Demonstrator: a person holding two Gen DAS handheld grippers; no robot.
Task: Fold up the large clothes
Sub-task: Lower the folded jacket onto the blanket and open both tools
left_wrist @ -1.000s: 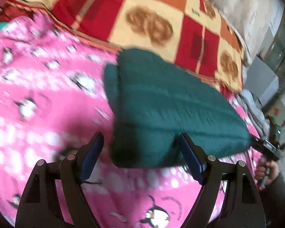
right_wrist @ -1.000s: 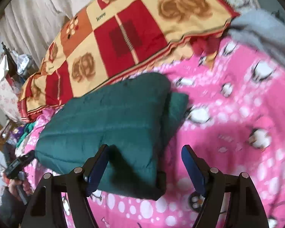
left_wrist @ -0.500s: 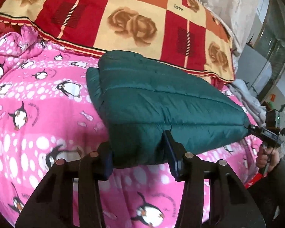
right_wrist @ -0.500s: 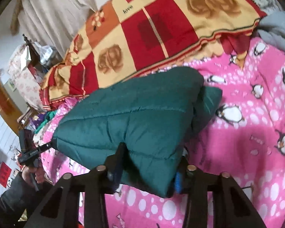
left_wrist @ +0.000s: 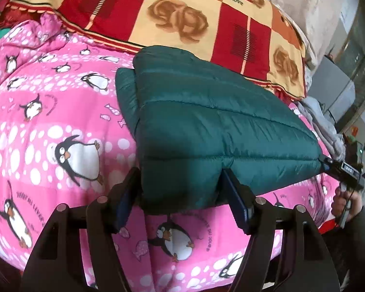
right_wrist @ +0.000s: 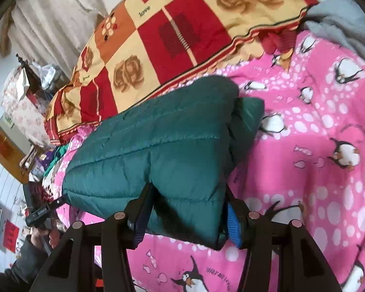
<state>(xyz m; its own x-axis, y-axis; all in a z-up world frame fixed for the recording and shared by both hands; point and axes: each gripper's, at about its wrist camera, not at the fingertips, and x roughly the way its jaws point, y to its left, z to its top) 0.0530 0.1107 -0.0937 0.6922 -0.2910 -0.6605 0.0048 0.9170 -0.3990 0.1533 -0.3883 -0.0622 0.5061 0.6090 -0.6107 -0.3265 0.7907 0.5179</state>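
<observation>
A folded dark green puffer jacket (left_wrist: pixel 206 112) (right_wrist: pixel 163 141) lies on a pink penguin duvet (left_wrist: pixel 48 126) (right_wrist: pixel 316 146). My left gripper (left_wrist: pixel 180 182) holds the jacket's near left corner; its pads dent the padding while the jaws are opening. My right gripper (right_wrist: pixel 187 199) grips the near right corner the same way, jaws also opening, with fabric bulging between the fingers. The near edge hangs a little above the duvet. Each view shows the other gripper at the jacket's far corner: the right gripper (left_wrist: pixel 340 170) and the left gripper (right_wrist: pixel 40 209), each in a hand.
A red, orange and cream checked blanket (left_wrist: pixel 182 12) (right_wrist: pixel 182 31) covers the bed behind the jacket. Grey cloth (right_wrist: pixel 340 19) (left_wrist: pixel 321 119) lies at the duvet's right end. Wooden furniture (right_wrist: pixel 2 143) and clutter stand left of the bed, a grey cabinet (left_wrist: pixel 335 92) right of it.
Both grippers stood wide open astride the jacket's near edge, then closed tightly on its corners. Now their jaws are wider again, with the padding still pinched, and the near edge is raised.
</observation>
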